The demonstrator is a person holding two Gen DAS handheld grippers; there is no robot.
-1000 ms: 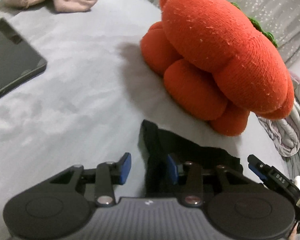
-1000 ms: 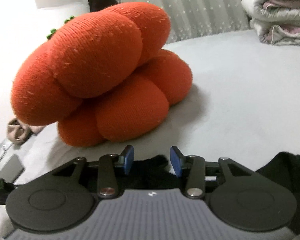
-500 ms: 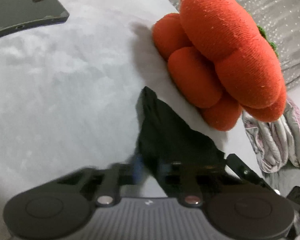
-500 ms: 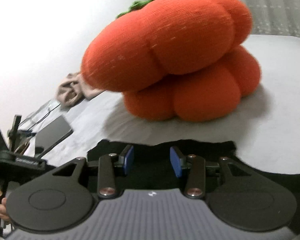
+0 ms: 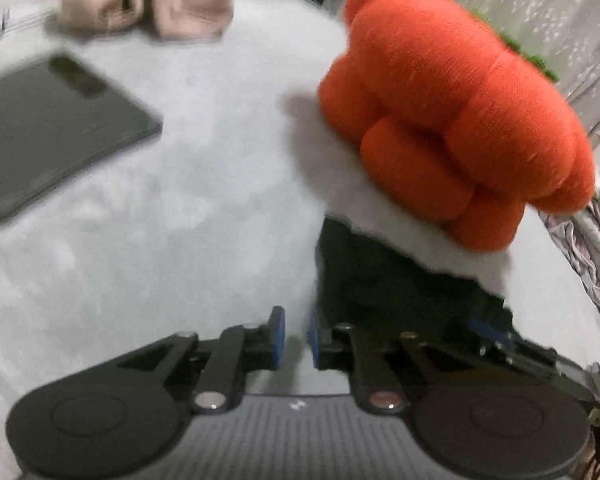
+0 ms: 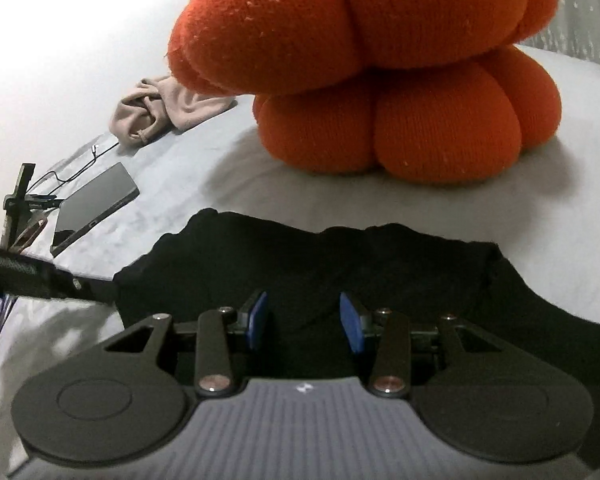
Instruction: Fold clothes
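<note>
The black garment [image 6: 340,268] lies spread on the pale bed surface [image 6: 560,240] directly under and ahead of my right gripper [image 6: 303,322], its far edge rumpled and uneven, one part running off past the right of the fingers. I see no clean crease or stacked layer in it, so I judge the folding to be at an early stage: the cloth is laid out, but squaring it and making the folds are mostly left to do.

My right gripper hangs over the cloth with its blue pads well apart and nothing between them. From my left gripper [image 5: 296,338] the same black garment [image 5: 380,272] sits just ahead and to the right. That view is blurred; the pads stand near each other with a narrow gap showing pale bedding through it, so I read them as nearly closed and holding nothing, the garment edge just beside the right pad.

Beyond the cloth, further ahead, sits a big orange pumpkin-shaped plush cushion [image 6: 380,60], apart from the garment's edge. Off to the left of my right gripper lie a dark tablet [image 6: 94,206] with a cable, and a crumpled beige garment [image 6: 168,108] that also looks unfolded. A bundled quilt [image 5: 596,240] shows at the far right of the left view.
</note>
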